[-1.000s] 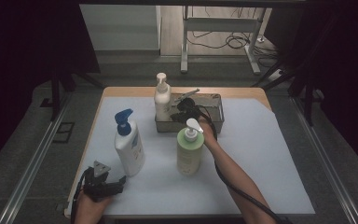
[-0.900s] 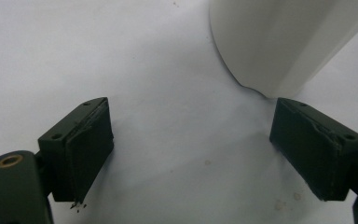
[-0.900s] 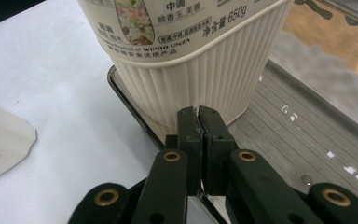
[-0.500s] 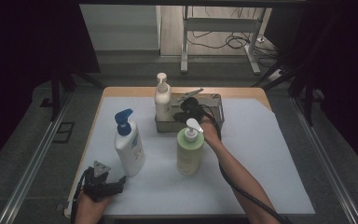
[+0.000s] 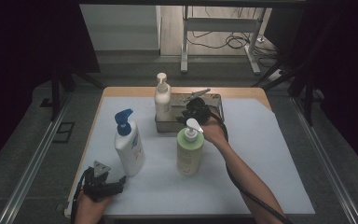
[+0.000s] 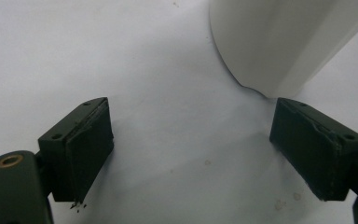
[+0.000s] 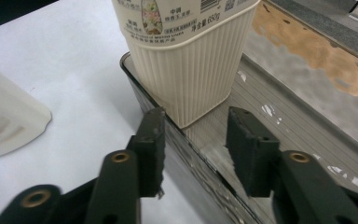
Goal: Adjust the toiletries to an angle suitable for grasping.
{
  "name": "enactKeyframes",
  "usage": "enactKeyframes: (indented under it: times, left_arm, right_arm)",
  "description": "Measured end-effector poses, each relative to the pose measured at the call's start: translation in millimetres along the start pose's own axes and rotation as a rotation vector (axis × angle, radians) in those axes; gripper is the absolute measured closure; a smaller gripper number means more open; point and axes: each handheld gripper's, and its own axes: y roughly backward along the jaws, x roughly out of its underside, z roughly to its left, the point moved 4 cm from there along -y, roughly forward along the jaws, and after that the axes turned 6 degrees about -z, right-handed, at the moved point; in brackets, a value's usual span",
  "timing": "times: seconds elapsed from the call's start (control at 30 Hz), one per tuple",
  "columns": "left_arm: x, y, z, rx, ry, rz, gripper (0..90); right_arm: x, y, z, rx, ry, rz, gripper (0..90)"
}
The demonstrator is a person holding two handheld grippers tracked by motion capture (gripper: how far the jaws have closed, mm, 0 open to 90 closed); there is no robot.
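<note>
R gripper [image 7: 193,149] jaws just opening, straddling tray [image 7: 205,172] rim by cream bottle [image 7: 191,60].

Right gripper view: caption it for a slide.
Right gripper open at metal tray rim, cream ribbed bottle standing inside.

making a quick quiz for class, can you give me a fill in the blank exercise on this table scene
1. The cream bottle stands inside the metal ____.
2. The white bottle near the left gripper has a ____ pump.
3. The green bottle stands on the sheet, ____ the tray.
4. The right gripper has its jaws astride the tray's near ____.

Missing words: tray; blue; outside; wall
</note>
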Motion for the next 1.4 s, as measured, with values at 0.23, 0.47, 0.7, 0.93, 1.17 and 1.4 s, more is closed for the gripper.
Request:
enactKeyframes:
  times: [0.23,0.47,0.7,0.93,1.17,1.4]
  left_arm:
    - [0.0,0.0,0.0,0.0,-0.001,0.0,13.1]
    - [0.1,0.1,-0.1,-0.001,-0.001,0.0,13.1]
    - [0.1,0.2,-0.2,-0.001,-0.001,0.0,13.1]
    - [0.1,0.1,-0.2,-0.002,0.0,0.0,13.1]
    - [0.1,0.1,-0.2,-0.002,0.0,0.0,13.1]
    - [0.1,0.2,-0.2,-0.001,0.0,0.0,13.1]
  right_arm:
    - [5.7,11.0,0.2,0.002,-0.001,-0.003,44.6]
    - [12.9,25.9,0.7,-0.006,0.001,-0.014,35.5]
    - [20.7,39.8,-3.1,0.019,-0.004,-0.031,31.4]
    - [31.8,52.0,-9.5,0.035,-0.011,-0.031,30.9]
    - [39.1,65.3,-12.3,0.042,-0.019,-0.038,30.8]
    - [48.4,80.3,-12.0,0.04,-0.021,-0.045,29.9]
